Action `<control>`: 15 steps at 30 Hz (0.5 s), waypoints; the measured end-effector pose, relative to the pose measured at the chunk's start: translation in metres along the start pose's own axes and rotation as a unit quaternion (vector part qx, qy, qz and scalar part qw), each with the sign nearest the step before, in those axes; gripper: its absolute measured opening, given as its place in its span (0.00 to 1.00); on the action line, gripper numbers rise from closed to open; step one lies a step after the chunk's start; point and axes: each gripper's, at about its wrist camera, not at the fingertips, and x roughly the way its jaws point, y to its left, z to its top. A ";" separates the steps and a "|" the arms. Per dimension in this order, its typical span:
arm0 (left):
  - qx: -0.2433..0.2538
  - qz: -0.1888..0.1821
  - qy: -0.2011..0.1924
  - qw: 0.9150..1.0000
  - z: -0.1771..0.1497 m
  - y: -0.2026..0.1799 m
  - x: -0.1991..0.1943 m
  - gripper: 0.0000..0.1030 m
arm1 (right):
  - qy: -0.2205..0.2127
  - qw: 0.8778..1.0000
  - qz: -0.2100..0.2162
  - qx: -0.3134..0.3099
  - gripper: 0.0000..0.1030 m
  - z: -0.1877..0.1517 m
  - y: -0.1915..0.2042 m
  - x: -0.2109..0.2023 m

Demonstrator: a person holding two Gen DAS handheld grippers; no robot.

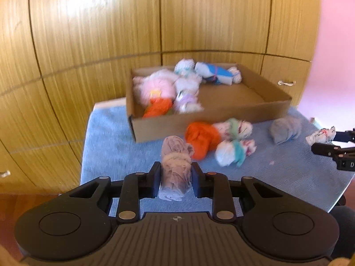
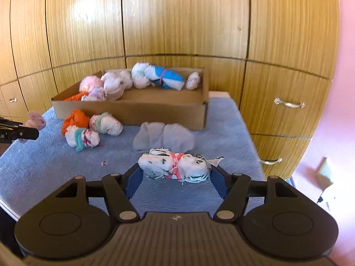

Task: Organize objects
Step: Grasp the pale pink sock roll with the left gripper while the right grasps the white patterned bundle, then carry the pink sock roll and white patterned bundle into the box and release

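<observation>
While I held a mauve roll (image 1: 176,168) in the left gripper (image 1: 176,178) and a white roll (image 2: 175,166) in the right gripper (image 2: 176,174), the box (image 2: 142,110) sat on blue cloth (image 2: 55,168) before wooden cabinets (image 2: 177,22).

— Can we read any writing here?
— Very little. On the black plastic right gripper (image 1: 326,142), at the edge of the left wrist view, we read a white letter "D" (image 1: 352,164). On the black plastic left gripper (image 2: 24,128) we see white letters (image 2: 2,135), perhaps "AI", cut off by the edge.
— Any signs?
— A small round cross mark (image 1: 176,218) on each gripper's grey ribbed body.
</observation>
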 end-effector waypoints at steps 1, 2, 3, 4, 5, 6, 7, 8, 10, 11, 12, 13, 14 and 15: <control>0.003 -0.003 -0.003 1.000 0.005 -0.003 -0.004 0.33 | -0.004 1.000 -0.002 -0.002 0.61 0.004 -0.005 -0.004; 0.006 -0.009 -0.005 1.000 0.012 -0.006 -0.007 0.33 | -0.008 1.000 -0.005 -0.004 0.61 0.008 -0.010 -0.007; 0.011 -0.012 -0.008 1.000 0.019 -0.010 -0.010 0.33 | -0.014 1.000 -0.007 -0.008 0.61 0.014 -0.016 -0.011; 0.019 -0.014 -0.011 1.000 0.026 -0.015 -0.011 0.33 | -0.019 1.000 -0.009 -0.013 0.61 0.019 -0.021 -0.014; 0.029 -0.017 -0.015 0.999 0.033 -0.021 -0.013 0.33 | -0.024 0.999 -0.012 -0.020 0.61 0.025 -0.027 -0.018; 0.037 -0.020 -0.020 0.999 0.040 -0.025 -0.014 0.33 | -0.030 0.999 -0.016 -0.028 0.61 0.030 -0.031 -0.020; 0.043 -0.023 -0.024 0.999 0.047 -0.031 -0.015 0.33 | -0.035 0.999 -0.018 -0.034 0.61 0.037 -0.036 -0.023; 0.046 -0.027 -0.025 0.998 0.055 -0.036 -0.014 0.33 | -0.039 0.998 -0.018 -0.039 0.61 0.041 -0.042 -0.026; 0.051 -0.031 -0.027 0.998 0.070 -0.049 -0.011 0.33 | -0.047 0.997 -0.019 -0.050 0.61 0.055 -0.051 -0.029; 0.056 -0.033 -0.029 0.997 0.080 -0.056 -0.008 0.33 | -0.051 0.997 -0.019 -0.056 0.61 0.061 -0.054 -0.029; 0.059 -0.037 -0.029 0.997 0.087 -0.063 -0.005 0.33 | -0.055 0.997 -0.017 -0.061 0.61 0.068 -0.058 -0.029; 0.060 -0.044 -0.027 0.997 0.095 -0.069 -0.002 0.33 | -0.057 0.996 -0.013 -0.066 0.61 0.076 -0.061 -0.029; 0.060 -0.049 -0.027 0.997 0.104 -0.073 0.003 0.33 | -0.061 0.996 -0.004 -0.072 0.61 0.084 -0.064 -0.028; 0.063 -0.049 -0.026 0.997 0.112 -0.078 0.009 0.33 | -0.064 0.995 0.004 -0.078 0.61 0.093 -0.066 -0.026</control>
